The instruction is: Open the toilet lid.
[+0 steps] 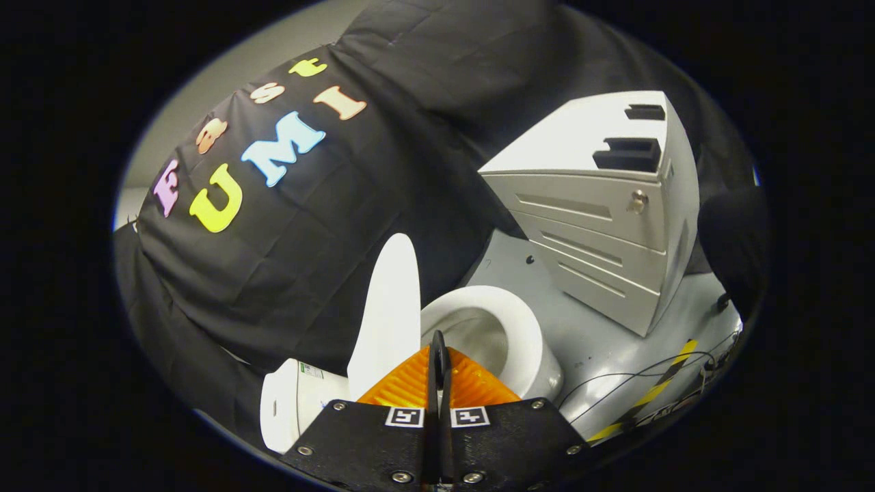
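My tongs [438, 372] are pressed together, empty; lid [386, 311] stands upright at eleven o'clock, so I'd back off gently without knocking it.

The gripper [437, 355] had a black body plate [355, 444] fastened with silver screws [402, 476], and two square black-and-white markers [405, 417] near a central slot. Its ribbed fingers met, closed together.
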Tool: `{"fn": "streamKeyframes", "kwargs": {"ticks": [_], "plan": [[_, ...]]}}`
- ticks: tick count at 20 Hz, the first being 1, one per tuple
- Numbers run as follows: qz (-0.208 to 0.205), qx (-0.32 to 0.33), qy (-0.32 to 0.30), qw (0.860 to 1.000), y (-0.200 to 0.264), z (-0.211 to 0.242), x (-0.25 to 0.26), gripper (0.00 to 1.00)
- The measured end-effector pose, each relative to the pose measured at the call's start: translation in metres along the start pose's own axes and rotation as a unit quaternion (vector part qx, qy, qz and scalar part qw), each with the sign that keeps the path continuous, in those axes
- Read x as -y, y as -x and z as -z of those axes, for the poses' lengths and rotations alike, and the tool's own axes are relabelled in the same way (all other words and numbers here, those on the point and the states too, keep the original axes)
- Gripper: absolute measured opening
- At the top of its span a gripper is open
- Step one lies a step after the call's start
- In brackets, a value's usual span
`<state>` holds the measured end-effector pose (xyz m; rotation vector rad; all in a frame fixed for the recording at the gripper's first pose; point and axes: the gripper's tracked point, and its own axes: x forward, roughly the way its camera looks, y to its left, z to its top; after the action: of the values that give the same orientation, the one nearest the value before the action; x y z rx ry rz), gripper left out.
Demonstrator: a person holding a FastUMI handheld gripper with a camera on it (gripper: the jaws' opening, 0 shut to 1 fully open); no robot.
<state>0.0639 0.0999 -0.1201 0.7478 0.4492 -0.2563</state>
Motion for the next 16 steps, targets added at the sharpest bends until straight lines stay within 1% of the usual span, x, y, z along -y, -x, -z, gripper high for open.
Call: {"fn": "streamKeyframes", "kwargs": {"ticks": [3, 11, 16], "plan": [[-0.010, 0.011, 0.041, 0.999, 0.014, -0.005, -0.027, 0.00], [-0.014, 0.028, 0.135, 0.990, 0.036, -0.009, -0.074, 0.00], [-0.018, 0.036, 0.158, 0.987, 0.044, -0.010, -0.089, 0.00]]}}
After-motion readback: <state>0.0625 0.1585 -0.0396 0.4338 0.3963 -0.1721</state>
